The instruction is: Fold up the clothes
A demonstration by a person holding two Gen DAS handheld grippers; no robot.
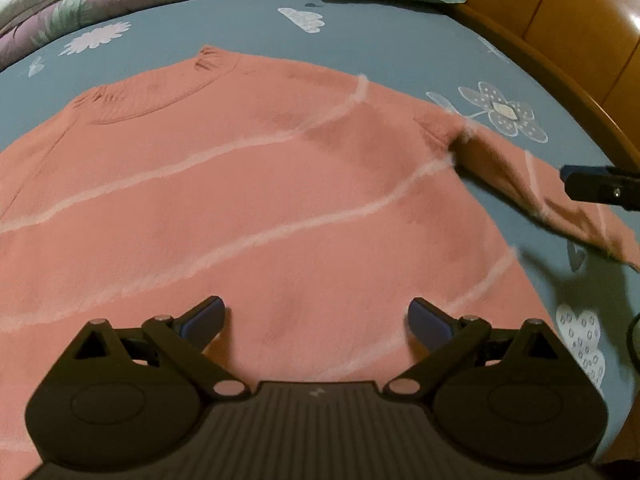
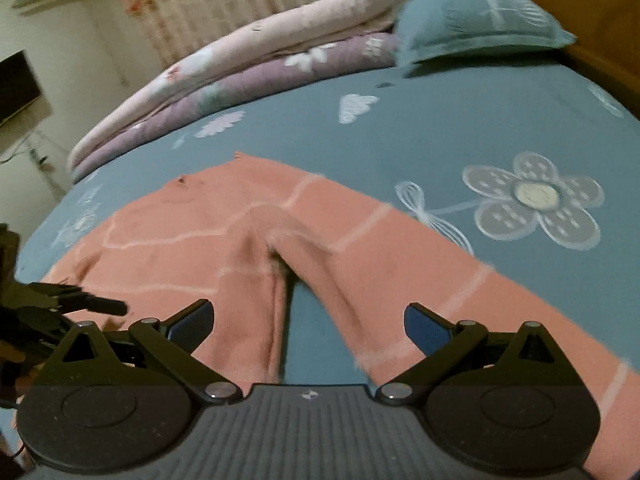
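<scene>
Sweater [image 1: 248,200] flat under both hand-held grippers, left [image 1: 316,320] & right [image 2: 308,322], jaws spread, empty.

blue-grey flowery bedsheet [image 2: 460,128] across most of the frame, folded purple and pink quilts [image 2: 248,68] at the top, matching pillow [image 2: 472,20] upper right, wooden bed frame [image 1: 560,32] right edge, dark TV [image 2: 16,84] far left, checked curtain [image 2: 208,4] top

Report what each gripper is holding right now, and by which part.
Nothing is held. The left gripper hangs open above the body of the pink sweater; the right gripper is open over its sleeve, with no fabric between the fingers.
</scene>
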